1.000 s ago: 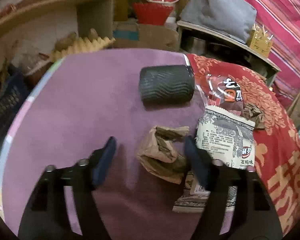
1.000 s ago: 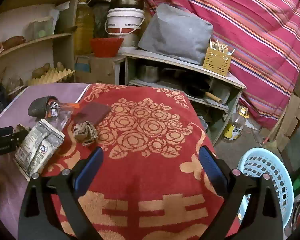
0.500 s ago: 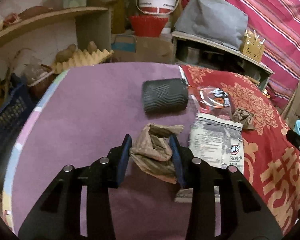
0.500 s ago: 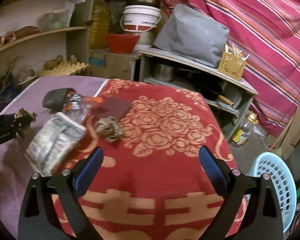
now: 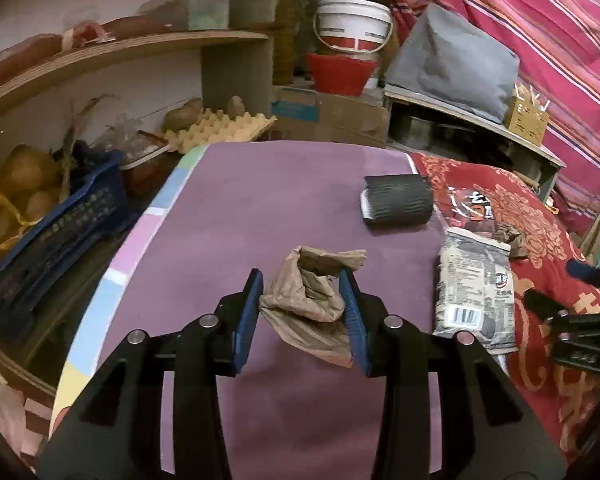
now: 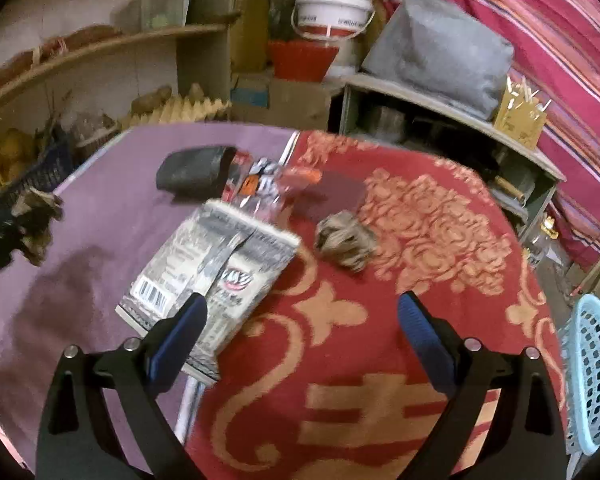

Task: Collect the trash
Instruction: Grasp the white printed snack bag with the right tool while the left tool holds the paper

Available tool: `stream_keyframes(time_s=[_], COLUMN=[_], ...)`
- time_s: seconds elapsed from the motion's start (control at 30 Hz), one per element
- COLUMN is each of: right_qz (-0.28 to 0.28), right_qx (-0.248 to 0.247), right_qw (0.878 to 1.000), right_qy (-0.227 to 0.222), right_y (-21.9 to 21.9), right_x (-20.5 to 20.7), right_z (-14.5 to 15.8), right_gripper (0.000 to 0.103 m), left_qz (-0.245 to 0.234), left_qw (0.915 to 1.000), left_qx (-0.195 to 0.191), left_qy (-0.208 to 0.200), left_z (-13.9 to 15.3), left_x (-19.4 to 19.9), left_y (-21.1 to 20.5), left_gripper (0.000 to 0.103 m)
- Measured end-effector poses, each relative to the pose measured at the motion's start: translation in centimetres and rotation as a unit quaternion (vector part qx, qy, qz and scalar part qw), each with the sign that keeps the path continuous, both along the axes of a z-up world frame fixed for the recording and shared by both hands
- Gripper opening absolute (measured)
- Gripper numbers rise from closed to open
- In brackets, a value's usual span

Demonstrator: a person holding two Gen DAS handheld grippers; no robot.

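Pinching a crumpled brown paper bag point(image 5: 308, 300) between closed fingers, the left gripper point(image 5: 302, 312) lifts it off the purple worktop point(image 5: 228, 216); the right gripper point(image 6: 300, 324) hovers wide open and empty, with a printed snack packet point(image 6: 216, 272) at its ten o'clock and a pale blue basket point(image 6: 592, 376) at three o'clock, likely the trash's destination.

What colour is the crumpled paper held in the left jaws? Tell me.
Light brown crumpled paper, clearest in the left wrist view.
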State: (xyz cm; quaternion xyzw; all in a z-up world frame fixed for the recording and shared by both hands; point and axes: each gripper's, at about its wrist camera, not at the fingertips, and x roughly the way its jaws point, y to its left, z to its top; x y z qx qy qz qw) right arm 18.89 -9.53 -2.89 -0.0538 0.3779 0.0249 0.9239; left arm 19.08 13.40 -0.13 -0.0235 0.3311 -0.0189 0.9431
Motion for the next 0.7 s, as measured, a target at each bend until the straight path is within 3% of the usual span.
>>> stream_keyframes(time_s=[0.2,0.4,0.53,0.7], right_qz=[0.003,0.021,0.048,0.061], right_qx=[0.017,0.042,0.038,0.036], right_qw=[0.999,0.997,0.997,0.996], right_qy=[0.034,0.061,0.055,0.045], right_y=[0.9,1.5,2.7,3.1], right_x=[0.9,1.3,1.0,0.9], right_z=[-1.6,-2.7,-2.8,-2.4], right_gripper=[0.092,0.058,0.028,0.01], left_qz=[0.004,0.004,0.004,0.005], left_qw=[1.0,1.0,1.0,1.0], left_qx=[-0.006,-0.007,-0.003,0.001], left_qy=[0.002,0.002,0.002,0.004], left_z=[-0.1,0.0,0.0,0.1], left_x=[-0.6,-0.7,-0.8,-0.9], left_y=[1.0,0.9,0.8,0.5], left_gripper=[0.038,0.038,0.038,0.038])
